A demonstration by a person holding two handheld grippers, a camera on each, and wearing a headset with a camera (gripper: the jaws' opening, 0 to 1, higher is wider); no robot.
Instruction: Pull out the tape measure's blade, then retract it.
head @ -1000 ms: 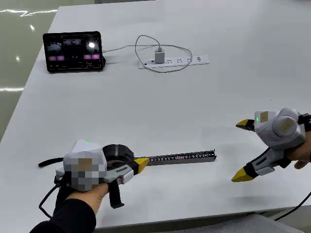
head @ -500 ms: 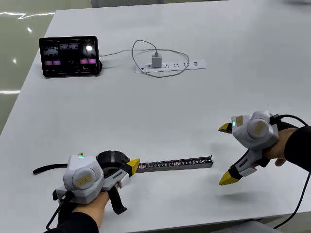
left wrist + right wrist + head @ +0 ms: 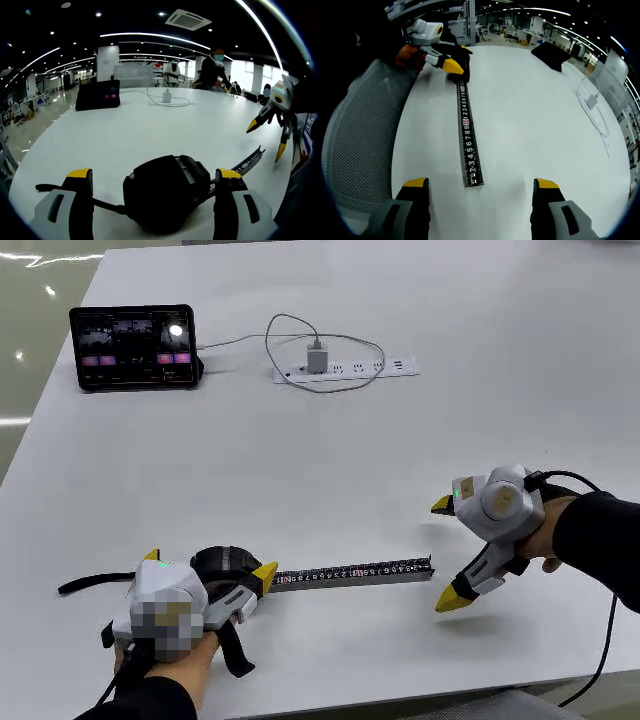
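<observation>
Left hand-held gripper (image 3: 210,565), lower left of the head view: I read its jaws as spread, one on each side of the black case (image 3: 228,562) of the tape measure (image 3: 310,575), which lies on the white desk (image 3: 400,460). In the left gripper view the case (image 3: 167,195) sits low centre between the two yellow-tipped jaws. A strip of desk shows between it and the jaw at lower left. At the lower-right jaw I cannot tell whether there is contact. A black strap (image 3: 85,585) trails from the case toward the left edge of the head view.

The blade (image 3: 350,572) is extended and lies flat on the desk, scale upward, running from the case toward the right of the frame. Its free end stops just beside the right hand-held gripper (image 3: 447,552), at centre right, and is apart from both jaws. Those jaws are spread wide with nothing between them.

In the right gripper view the blade (image 3: 466,135) runs from lower centre to the upper left. Its end lies level with the jaw tips, nearer the lower-left jaw, and touches neither.

Upper left of the head view: a tablet (image 3: 133,347) with a lit screen. Upper centre: a white power strip (image 3: 345,368) with a charger (image 3: 318,360) plugged in and a looped cable (image 3: 290,325) leading toward the tablet.
</observation>
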